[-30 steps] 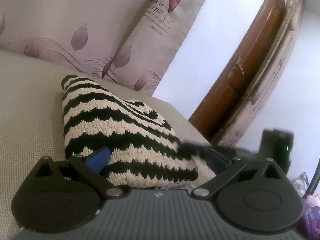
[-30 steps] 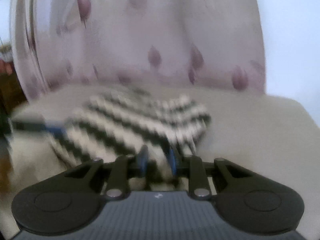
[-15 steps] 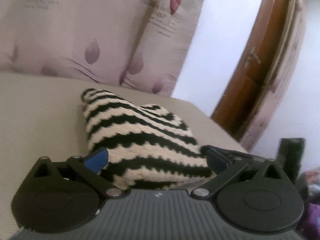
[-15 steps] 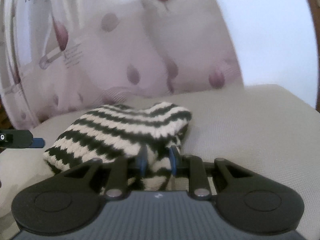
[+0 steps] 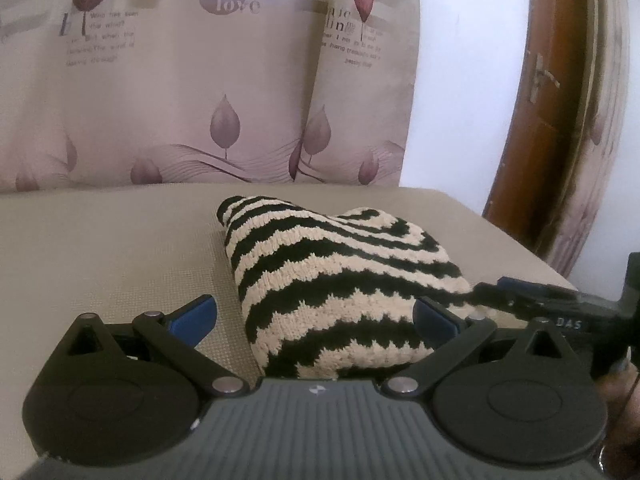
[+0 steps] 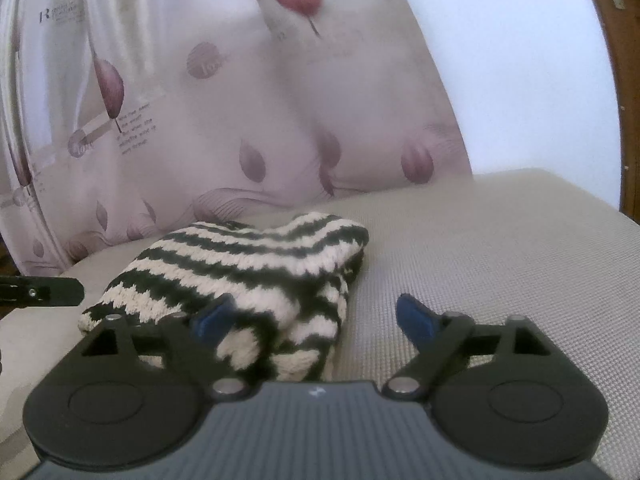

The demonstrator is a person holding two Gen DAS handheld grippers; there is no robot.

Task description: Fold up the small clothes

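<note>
Left wrist view: the striped knit cloth (image 5: 332, 280) lies folded in a bundle on the beige surface (image 5: 100, 248). It sits in the middle, closer to the right side. To the left of it there is a wide bare stretch of surface. At the far edge hangs a curtain (image 5: 200, 100) with purple leaves on it. On the right the surface ends at a rounded edge, and past it stand a white wall (image 5: 460, 100) and a brown door (image 5: 540, 140).

The left gripper (image 5: 316, 316) has its blue fingers (image 5: 194, 316) spread wide apart. They hold nothing. The near end of the cloth sits between them. The left finger is clear of the cloth, with bare surface in the gap. The right finger is right beside the cloth's side, and I cannot tell if it touches. The other tool reaches in from the right and sits at the cloth's right corner.

Right wrist view: the cloth (image 6: 248, 272) sits to the left of the middle. There is a lot of bare surface (image 6: 500, 248) to the right, out to the rounded edge. The right gripper (image 6: 316, 316) also has its fingers (image 6: 414, 318) spread wide and grips nothing. Its left finger is in front of the cloth, and its right finger is over bare surface. The tip of the left tool shows at the far left, just beside the cloth.
</note>
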